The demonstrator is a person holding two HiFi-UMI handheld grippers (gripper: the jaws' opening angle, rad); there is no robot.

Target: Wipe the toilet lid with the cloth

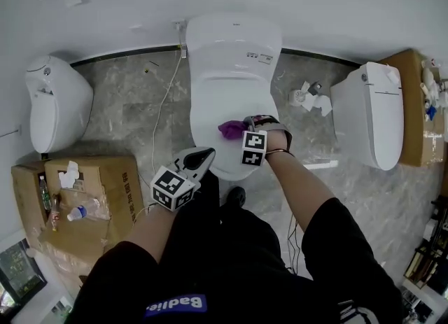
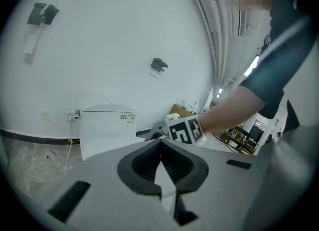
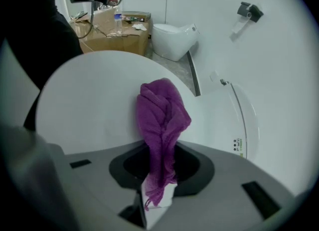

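The white toilet's closed lid [image 1: 227, 95] lies in the middle of the head view, with its tank end by the back wall. A purple cloth [image 1: 231, 129] hangs bunched over the lid's near part, and my right gripper [image 1: 245, 124] is shut on it, pointing steeply down. In the right gripper view the cloth [image 3: 160, 125] runs from between the jaws out over the lid [image 3: 94, 100]. My left gripper [image 1: 201, 158] hovers at the lid's front left edge, shut and holding nothing. Its own view shows the toilet tank [image 2: 107, 125] and the right gripper's marker cube [image 2: 185, 129] ahead.
Another white toilet [image 1: 52, 102] stands at the left and a third [image 1: 374, 113] at the right. A cardboard box [image 1: 84, 196] with bottles and paper sits at the near left. Crumpled tissue [image 1: 311, 99] lies on the marble floor. A cable [image 1: 164, 106] trails left of the toilet.
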